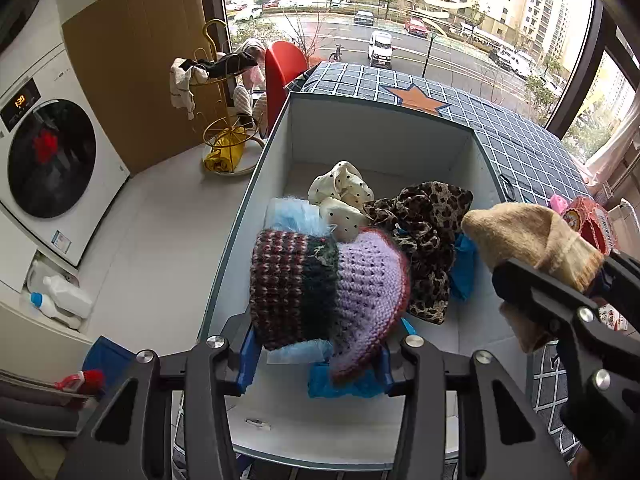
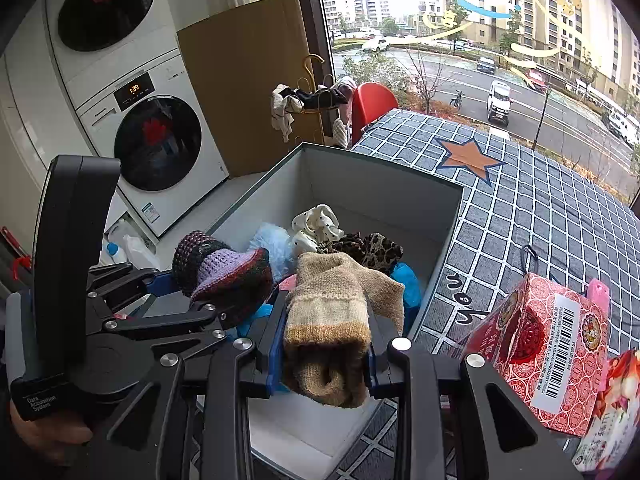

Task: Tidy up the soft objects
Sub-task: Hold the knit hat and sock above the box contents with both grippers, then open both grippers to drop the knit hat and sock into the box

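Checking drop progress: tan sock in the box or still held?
Held: right gripper clamps the tan sock above the white box.

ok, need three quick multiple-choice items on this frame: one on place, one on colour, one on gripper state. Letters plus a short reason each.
1. Where does the leopard-print fabric lie?
A. inside the grey-walled storage box
B. on the checked cloth
C. on the washer

2. What colour is the star patch?
A. green
B. orange
C. white

3. The right gripper is:
A. open and empty
B. shut on the tan knitted sock
C. shut on a bottle

Answers:
1 A, it sits between the box walls.
2 B, orange with a dark outline.
3 B, both pads press the sock.
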The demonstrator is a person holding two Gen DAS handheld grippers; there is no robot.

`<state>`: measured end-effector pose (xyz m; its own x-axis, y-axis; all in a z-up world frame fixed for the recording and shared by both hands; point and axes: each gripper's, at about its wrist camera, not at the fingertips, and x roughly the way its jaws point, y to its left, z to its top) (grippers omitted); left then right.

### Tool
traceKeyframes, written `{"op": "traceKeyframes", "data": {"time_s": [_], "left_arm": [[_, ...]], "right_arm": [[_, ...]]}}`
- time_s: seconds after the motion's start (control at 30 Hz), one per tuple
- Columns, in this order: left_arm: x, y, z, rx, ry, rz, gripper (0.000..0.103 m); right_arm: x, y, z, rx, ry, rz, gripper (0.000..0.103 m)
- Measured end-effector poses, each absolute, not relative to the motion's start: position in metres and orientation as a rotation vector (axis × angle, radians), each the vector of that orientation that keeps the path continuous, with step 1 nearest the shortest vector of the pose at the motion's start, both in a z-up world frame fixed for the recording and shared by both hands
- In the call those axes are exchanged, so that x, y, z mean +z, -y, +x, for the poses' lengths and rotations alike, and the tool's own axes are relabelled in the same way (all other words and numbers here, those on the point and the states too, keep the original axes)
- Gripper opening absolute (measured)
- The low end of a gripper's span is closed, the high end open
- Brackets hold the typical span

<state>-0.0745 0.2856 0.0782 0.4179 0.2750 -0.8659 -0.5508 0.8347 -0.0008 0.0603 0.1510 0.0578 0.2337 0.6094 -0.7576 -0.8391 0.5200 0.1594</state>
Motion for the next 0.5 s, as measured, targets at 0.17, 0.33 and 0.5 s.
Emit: {"op": "traceKeyframes", "data": {"time_s": [0.17, 0.33, 0.5], "left_arm": [[0.0762, -0.2861, -0.0753, 0.529, -1.018, -0.314, 0.051], [0.0757, -0.2869, -0.0770, 0.531, -1.013, -0.315, 0.051], [0.0778, -0.2861, -0.0779, 0.524, -1.009, -0.312, 0.054]], "right_arm": [[0.0598, -0.1536, 0.0604, 1.019, -0.869, -0.317, 0.032], [0.0649, -0.1539, 0.0604, 1.018, -0.849, -0.314, 0.032], [0.0662, -0.1552, 0.0639, 1.011, -0.849, -0.319, 0.032]]}}
